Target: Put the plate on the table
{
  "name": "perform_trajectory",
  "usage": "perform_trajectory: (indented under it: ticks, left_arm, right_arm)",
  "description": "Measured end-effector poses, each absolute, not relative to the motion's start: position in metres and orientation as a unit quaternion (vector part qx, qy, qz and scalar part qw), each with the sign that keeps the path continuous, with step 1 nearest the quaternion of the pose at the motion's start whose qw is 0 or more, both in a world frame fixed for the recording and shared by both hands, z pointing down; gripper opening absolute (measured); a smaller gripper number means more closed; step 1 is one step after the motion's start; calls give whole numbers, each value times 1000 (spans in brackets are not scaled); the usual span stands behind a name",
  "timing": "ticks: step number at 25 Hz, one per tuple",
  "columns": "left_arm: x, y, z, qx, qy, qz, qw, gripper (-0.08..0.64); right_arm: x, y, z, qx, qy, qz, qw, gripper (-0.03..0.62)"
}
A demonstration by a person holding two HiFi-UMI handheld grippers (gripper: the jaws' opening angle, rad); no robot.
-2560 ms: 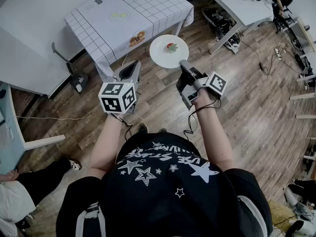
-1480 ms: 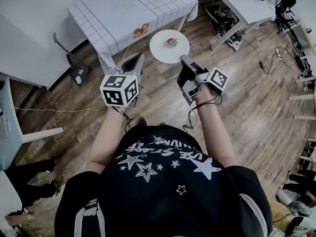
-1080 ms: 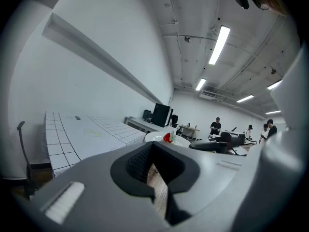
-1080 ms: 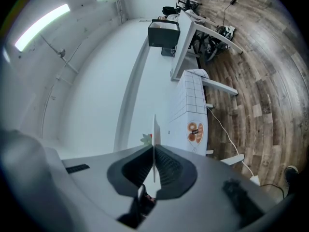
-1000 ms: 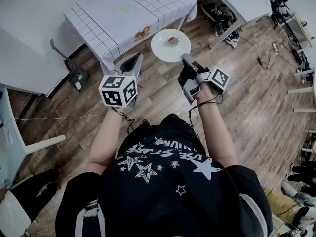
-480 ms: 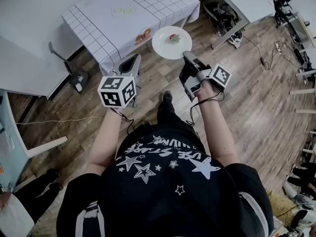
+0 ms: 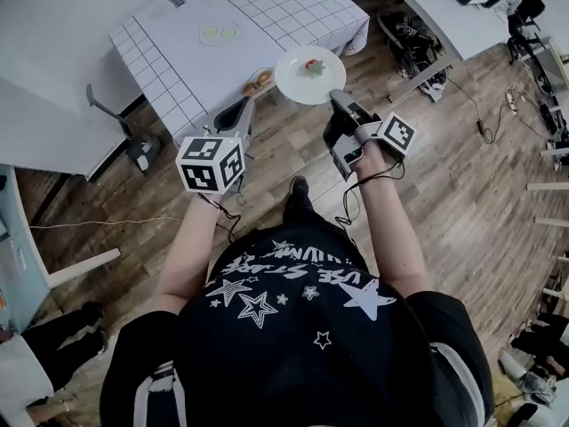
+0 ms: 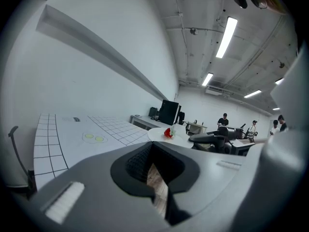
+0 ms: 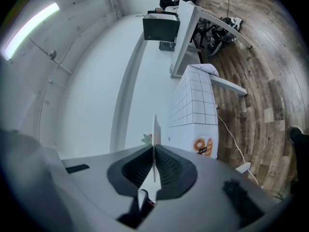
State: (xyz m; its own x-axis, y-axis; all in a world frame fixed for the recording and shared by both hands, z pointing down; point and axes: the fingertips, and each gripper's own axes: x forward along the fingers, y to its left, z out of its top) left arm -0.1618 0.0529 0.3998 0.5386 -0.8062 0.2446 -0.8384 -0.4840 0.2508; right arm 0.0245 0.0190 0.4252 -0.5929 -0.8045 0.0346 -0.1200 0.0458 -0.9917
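Head view: our right gripper (image 7: 336,100) pinches the one plate (image 7: 293,80) by its rim, level, reaching tableward; left gripper (image 7: 238,114) closed, empty.

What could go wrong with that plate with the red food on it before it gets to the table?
1. The right tongs pinch the plate only at its near rim, so it might tip or slip out.
2. The red food lies loose on top and could slide off if the plate tilts.
3. The plate is close to the table edge and might bump it on the way over.
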Motion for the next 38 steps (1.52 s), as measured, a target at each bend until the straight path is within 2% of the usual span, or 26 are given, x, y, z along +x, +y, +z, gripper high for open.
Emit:
perform_trajectory:
  ticks: [7,16,27,38]
  left_arm:
    - [-148,-5,399,849,-497,50,170,9]
    - [-91,-113,398,829,-524,64,186,9]
    - [-98,-131,400,801,-571,50,173,9]
    - [-78,-170,409,819,-546,46,169,9]
  right_arm:
    - [39,-48,427,-331,669,-604,280,20]
    - [95,-168,431,-312,664,-628,259,20]
    - [95,-197,446,-283,680,-634,234,20]
    - [112,-213,457,-303,675,-627,244,20]
